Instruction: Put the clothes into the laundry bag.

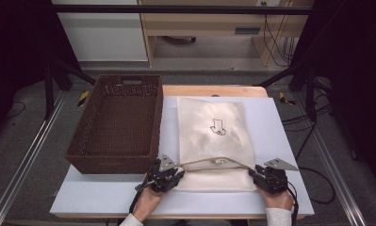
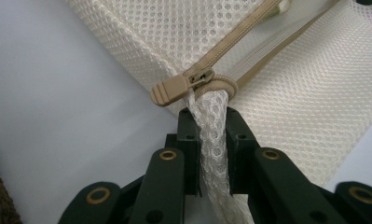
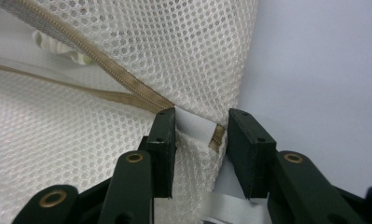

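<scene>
Gripping mesh bag (image 1: 215, 141) at its near edge, just right of the wicker basket (image 1: 117, 123): L gripper (image 2: 212, 122) clenched on bunched mesh directly below zip pull (image 2: 174, 87). R gripper (image 3: 201, 128) straddles opposite corner, mesh betw. jaws but pads not pressing. Zipper (image 1: 214, 162) runs L–R betw. grippers; L nearer the pull.

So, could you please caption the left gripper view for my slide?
Left hand-held gripper pinching the cream mesh zipper bag beside its tan zipper pull.
</scene>
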Motion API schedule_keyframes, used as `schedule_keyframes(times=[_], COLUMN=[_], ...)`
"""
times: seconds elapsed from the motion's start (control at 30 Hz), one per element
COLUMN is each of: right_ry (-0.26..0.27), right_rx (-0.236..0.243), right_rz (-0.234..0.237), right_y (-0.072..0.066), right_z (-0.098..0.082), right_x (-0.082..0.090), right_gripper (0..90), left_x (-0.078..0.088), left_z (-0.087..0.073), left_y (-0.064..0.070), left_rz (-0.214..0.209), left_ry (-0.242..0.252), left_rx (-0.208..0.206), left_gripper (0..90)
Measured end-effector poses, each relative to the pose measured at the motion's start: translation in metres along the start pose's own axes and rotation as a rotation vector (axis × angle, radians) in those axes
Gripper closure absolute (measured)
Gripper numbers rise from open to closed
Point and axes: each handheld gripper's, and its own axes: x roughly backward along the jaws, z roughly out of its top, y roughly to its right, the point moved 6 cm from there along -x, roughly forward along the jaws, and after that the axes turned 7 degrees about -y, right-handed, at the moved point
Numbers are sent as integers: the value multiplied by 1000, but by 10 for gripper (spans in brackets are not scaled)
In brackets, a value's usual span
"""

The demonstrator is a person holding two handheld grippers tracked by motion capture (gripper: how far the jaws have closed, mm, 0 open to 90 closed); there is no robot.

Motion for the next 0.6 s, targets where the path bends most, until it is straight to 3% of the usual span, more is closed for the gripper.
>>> schedule_keyframes(times=[0.03, 0.13, 0.33, 0.47, 0.6], right_ry=[-6, -15, -12, 6, 119], right_rx=[7, 4, 20, 34, 29], right_rz=[-15, 1, 30, 35, 43], right_y=[0, 3, 6, 6, 5], right_z=[0, 0, -3, -1, 11], right_x=[0, 2, 6, 9, 23], right_gripper=[695, 787, 804, 703, 493], left_x=[0, 0, 1, 7, 20], left_z=[-1, -4, -5, -3, 2], left_y=[0, -1, -1, 0, 2], left_rz=[1, 2, 11, 11, -13], left_ry=[1, 2, 4, 16, 47], left_rx=[2, 4, -6, -18, -32], left_gripper=[787, 789, 774, 669, 549])
